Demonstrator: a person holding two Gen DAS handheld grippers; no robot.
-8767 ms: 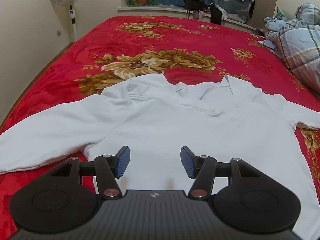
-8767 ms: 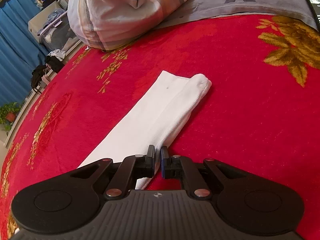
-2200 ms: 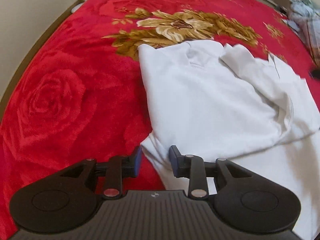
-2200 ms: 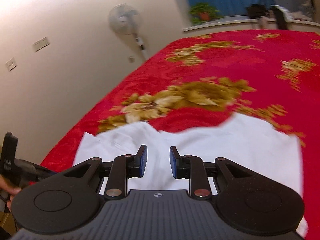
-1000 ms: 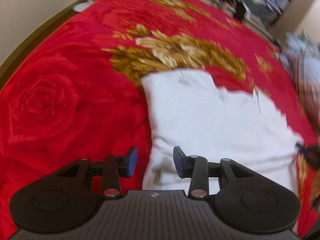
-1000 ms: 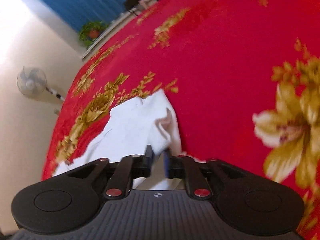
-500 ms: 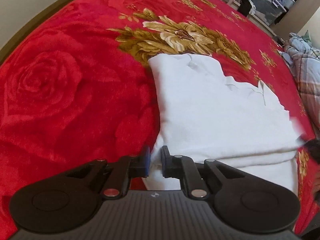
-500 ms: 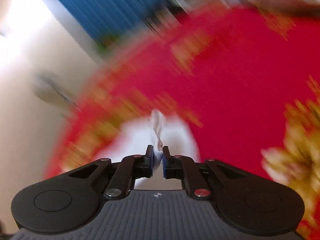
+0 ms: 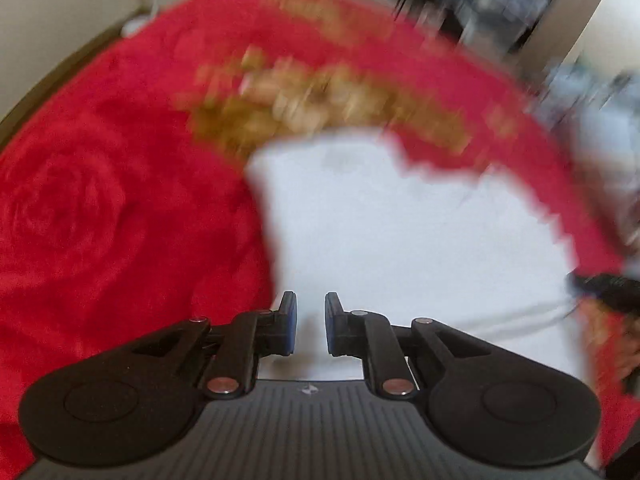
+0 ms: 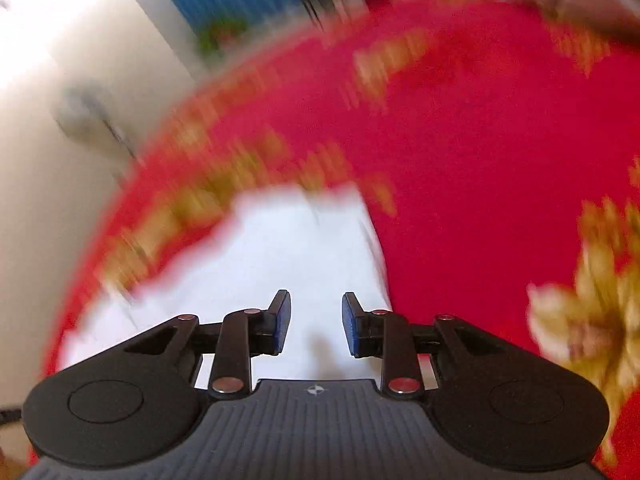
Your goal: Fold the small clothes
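Left wrist: tongs (image 9: pixel 307 322) parted over shirt (image 9: pixel 400 240)

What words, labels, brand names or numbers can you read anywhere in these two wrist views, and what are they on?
No readable text in either view.
Left gripper: a small round emblem on its grey ribbed body, a symbol, not letters.
Right gripper: the same emblem, no words.
White shirt: plain, no print or tag showing.
Red floral blanket: pattern only.
Background shelves and boxes: too blurred by motion to read anything.

Matt white cloth garment (image 9: pixel 400 240); plush red blanket (image 9: pixel 100 200).
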